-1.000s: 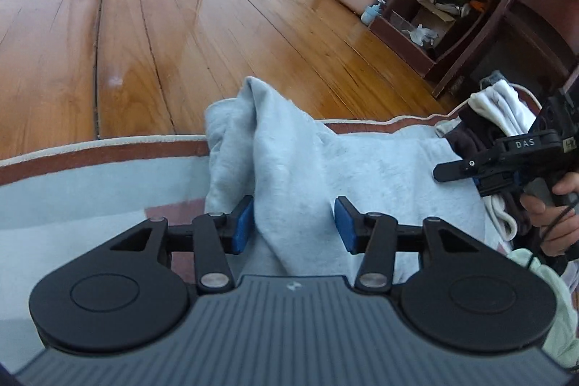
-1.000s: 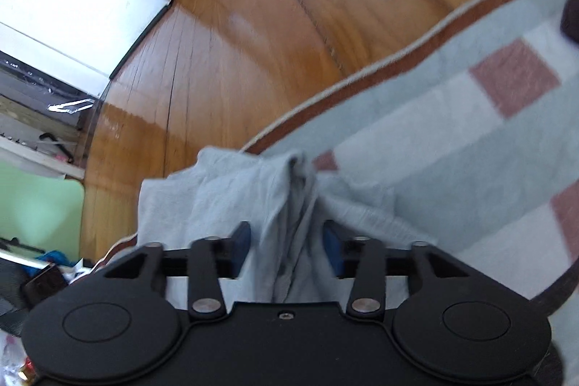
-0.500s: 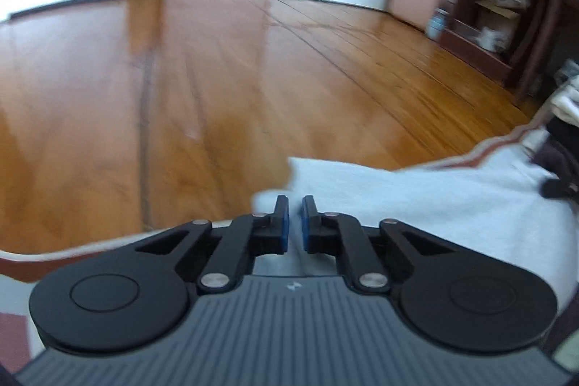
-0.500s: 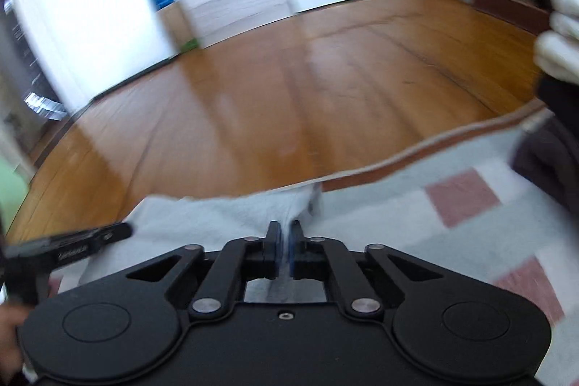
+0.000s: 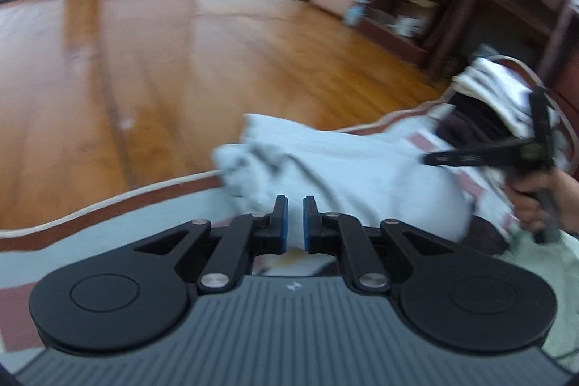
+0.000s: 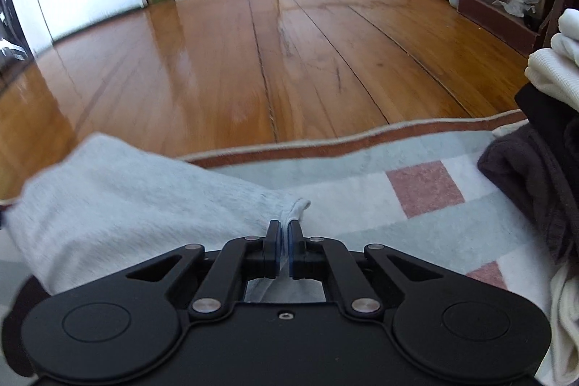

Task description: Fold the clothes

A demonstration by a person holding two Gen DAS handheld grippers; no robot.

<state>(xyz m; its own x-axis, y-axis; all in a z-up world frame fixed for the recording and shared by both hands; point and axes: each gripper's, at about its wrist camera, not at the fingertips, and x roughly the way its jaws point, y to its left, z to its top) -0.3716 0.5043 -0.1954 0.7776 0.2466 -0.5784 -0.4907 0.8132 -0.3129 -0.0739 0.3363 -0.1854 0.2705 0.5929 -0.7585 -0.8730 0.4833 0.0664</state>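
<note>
A corner of the grey garment (image 6: 126, 190) is being pinched by the right gripper (image 6: 286, 232). Its jaws are standing almost together, and a thin fold of the pale cloth is being squeezed between the blue pads and is sticking up just past the fingertips. From there the cloth is being stretched away to the left of this tool, above the patterned rug (image 6: 416, 234). The other end of the garment is being met by the left gripper (image 5: 295, 208). Its jaws are being opened a little, and a narrow gap is being shown between the pads. Pale cloth is being seen in this gap and the pads seem to be pressing on it, though the blur makes this less sure. Ahead of this tool and to its right, the bunched body of the garment is being carried over the rug's brown border. Further right, the handle of the other tool is being gripped by the person's hand (image 5: 535, 201). A pile of dark and white clothes (image 6: 542, 147) is lying on the rug, well to the right of the right gripper. The wooden floor (image 6: 289, 60) is being shown beyond the rug.
</note>
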